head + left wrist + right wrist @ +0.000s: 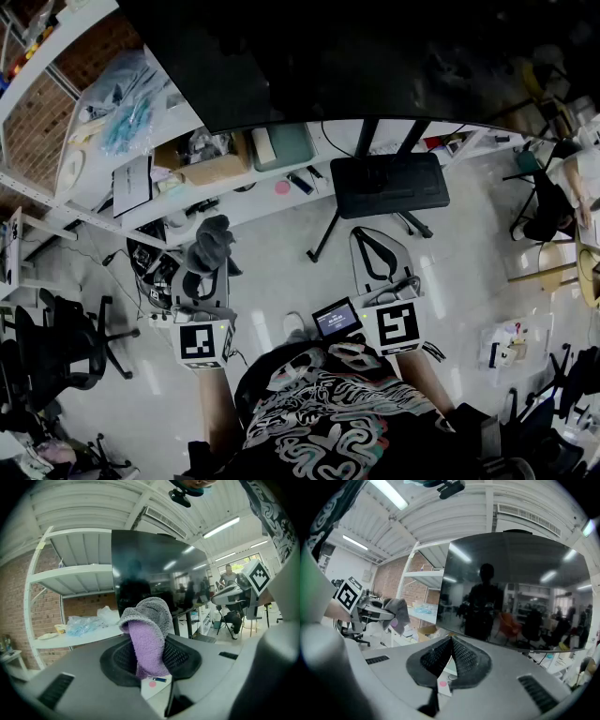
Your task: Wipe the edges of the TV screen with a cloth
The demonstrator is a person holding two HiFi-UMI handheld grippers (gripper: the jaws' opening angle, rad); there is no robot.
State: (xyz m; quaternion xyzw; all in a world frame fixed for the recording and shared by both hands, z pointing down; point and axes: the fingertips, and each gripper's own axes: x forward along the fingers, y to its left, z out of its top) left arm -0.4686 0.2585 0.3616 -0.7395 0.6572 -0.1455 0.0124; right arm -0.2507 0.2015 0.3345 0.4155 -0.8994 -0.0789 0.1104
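Cloth (147, 630): grey outside, purple inside, folded over on itself. Its long axis ran along the jaws of the left tool (149, 653). The folded end stuck out past the jaw tips and drooped a little. It pointed towards the TV screen (154, 569).

Left tool: jaws clamped on the lower part of the cloth, pads pressed against it on both sides.

In the head view the cloth (211, 242) lay at centre left, projecting up-frame from the left tool (206, 272). It was well apart from the TV screen (375, 56), which filled the upper right of the frame as a dark slab. A white shelf (253, 202) with clutter on it lay between them. The black stand (389, 183) sat at centre frame under the screen's lower edge.

Right tool (451, 656): jaws together, nothing between them, aimed at the lower part of the screen. It was apart from the screen.

Both tools were held low in the head view, side by side. Their marker cubes faced up, and both forearms came in from the lower edge. The right tool (375, 258) was at lower centre right, clear of the cloth.
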